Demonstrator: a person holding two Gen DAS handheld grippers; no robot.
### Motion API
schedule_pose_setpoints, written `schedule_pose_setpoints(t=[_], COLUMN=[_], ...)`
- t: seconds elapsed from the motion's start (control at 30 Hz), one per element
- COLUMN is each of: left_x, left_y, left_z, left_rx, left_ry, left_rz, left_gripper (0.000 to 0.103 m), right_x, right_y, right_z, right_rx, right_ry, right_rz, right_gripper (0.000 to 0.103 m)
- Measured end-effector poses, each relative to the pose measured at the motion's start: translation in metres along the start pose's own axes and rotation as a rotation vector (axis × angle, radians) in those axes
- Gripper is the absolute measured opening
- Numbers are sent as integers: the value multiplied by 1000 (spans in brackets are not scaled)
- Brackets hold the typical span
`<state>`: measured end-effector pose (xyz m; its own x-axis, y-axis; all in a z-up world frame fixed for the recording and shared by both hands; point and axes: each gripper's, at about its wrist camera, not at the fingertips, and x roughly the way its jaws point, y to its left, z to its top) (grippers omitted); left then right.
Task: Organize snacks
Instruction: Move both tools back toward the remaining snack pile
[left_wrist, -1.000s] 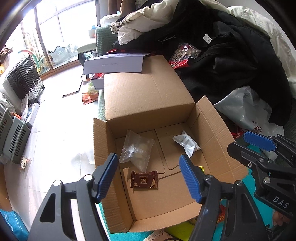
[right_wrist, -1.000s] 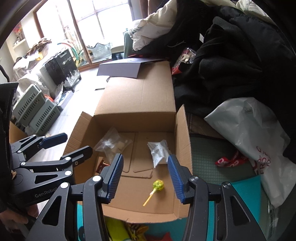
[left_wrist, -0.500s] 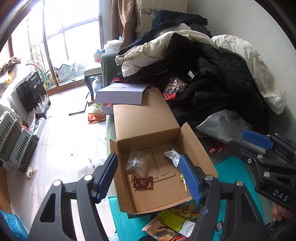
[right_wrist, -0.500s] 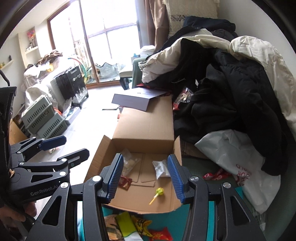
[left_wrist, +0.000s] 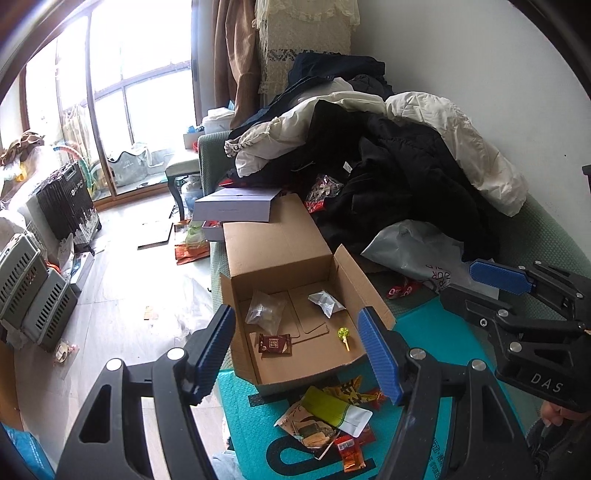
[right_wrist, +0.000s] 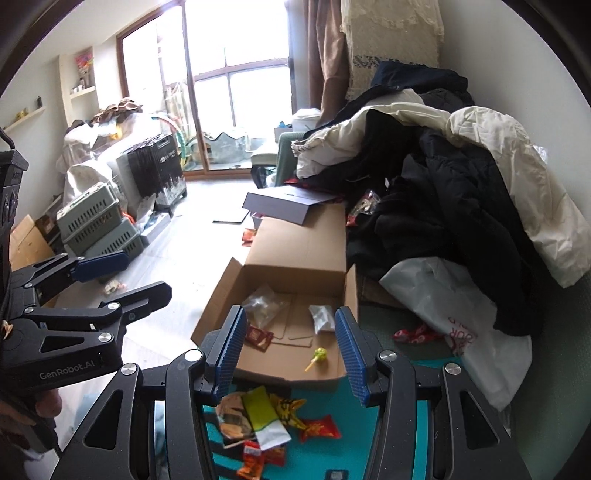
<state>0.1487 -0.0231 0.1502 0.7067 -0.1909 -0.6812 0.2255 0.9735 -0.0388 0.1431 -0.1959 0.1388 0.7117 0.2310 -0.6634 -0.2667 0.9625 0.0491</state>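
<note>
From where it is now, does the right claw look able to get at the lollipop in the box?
Probably yes. The right claw is open and empty, the cardboard box is open-topped, and the lollipop lies uncovered near its front wall, apart from the other packets.

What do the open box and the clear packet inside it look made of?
Box: corrugated cardboard, matte brown, by its creased flaps and raw edges. Clear packet: apparently thin transparent plastic film, glossy and crinkled, with the contents dimly visible through it.
</note>
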Motion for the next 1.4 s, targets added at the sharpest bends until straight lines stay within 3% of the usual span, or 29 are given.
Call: schedule_pose_setpoints(t=[0.33, 0.63, 0.83, 1.1, 1.4], left_x=[-16, -7, 6, 22, 44], left_y=[-8, -10, -10, -7, 2], left_z=[-56, -115, -155, -194, -218], left_rx=[10, 17, -17, -82, -109], left_ry=[32, 92, 168, 253, 323], left_rz=[-47, -35, -27, -16, 31], left_gripper=[68, 68, 68, 68, 68], right_x=[-18, -7, 5, 34, 69], right_y=[19, 28, 28, 26, 29], right_z=[-53, -114, -157, -211, -241], right_rx=[9, 68, 120, 182, 180], right_ry=[43, 96, 149, 282, 379], right_rz=[17, 107, 144, 167, 157], right_gripper=[49, 49, 49, 49, 49])
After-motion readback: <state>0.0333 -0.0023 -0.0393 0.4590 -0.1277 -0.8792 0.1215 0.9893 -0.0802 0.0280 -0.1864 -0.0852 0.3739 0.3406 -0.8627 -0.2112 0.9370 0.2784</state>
